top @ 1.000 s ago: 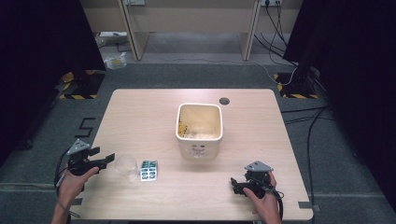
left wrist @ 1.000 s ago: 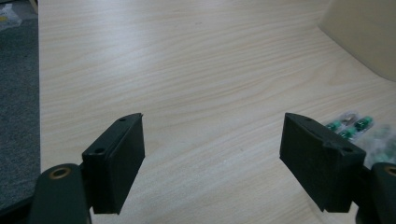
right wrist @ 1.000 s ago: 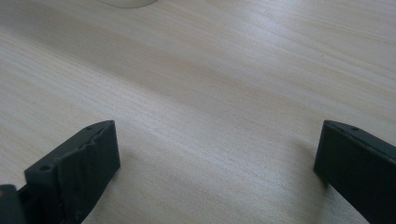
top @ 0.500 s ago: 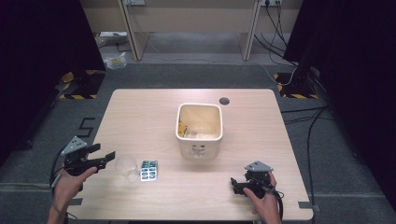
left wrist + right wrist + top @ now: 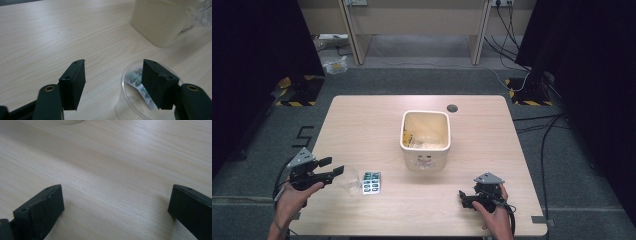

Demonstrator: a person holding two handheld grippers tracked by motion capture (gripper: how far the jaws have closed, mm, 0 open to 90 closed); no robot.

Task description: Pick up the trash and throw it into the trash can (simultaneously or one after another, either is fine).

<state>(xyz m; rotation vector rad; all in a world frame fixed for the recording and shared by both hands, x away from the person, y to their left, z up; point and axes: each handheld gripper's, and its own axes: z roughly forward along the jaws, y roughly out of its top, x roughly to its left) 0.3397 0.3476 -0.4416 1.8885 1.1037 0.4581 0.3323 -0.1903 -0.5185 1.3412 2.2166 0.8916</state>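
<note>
Near the tabletop's left corner, the left tool gapes empty beside the clear plastic cup, not yet gripped, while the right tool rests wide open, empty.

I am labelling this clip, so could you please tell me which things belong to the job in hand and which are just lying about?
In the job:
left hand-held gripper, open
clear plastic cup
blister pack of pills

Lying about:
cream bin
right hand-held gripper, open, idle
table
</note>
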